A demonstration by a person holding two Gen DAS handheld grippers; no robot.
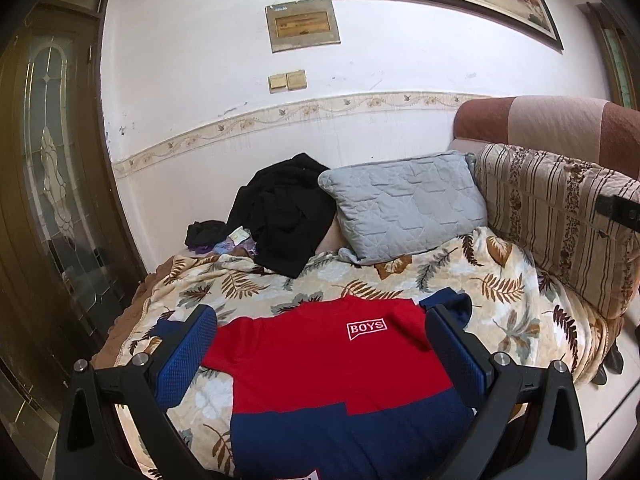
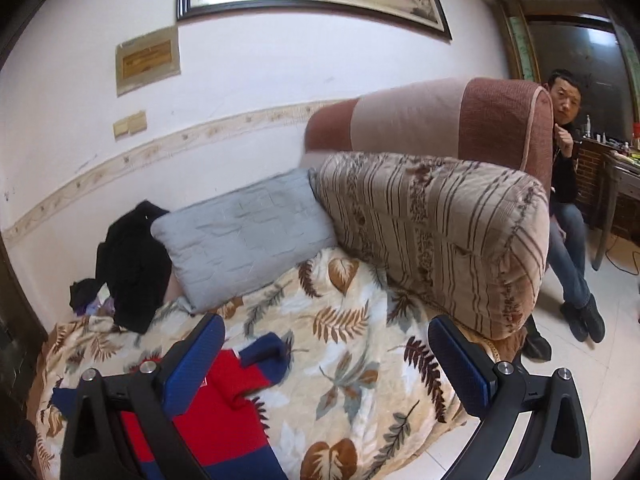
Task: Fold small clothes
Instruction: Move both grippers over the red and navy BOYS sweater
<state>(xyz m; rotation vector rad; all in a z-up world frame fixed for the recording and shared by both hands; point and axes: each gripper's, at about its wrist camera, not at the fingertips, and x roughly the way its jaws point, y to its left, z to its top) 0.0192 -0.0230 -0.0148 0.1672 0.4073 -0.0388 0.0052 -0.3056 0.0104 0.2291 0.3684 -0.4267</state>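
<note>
The red and navy shirt (image 1: 320, 368) lies flat on the leaf-print blanket (image 1: 500, 280) — at 6 o'clock. The left gripper (image 1: 320, 344) and right gripper (image 2: 326, 356) both stand wide apart, holding nothing.

Matt knit sweater (image 1: 320, 364), plush blanket (image 1: 480, 280)

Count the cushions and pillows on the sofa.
2: a grey quilted pillow beside the black clothes heap, and a striped brown floral cushion against the backrest. Others may be hidden.
</note>
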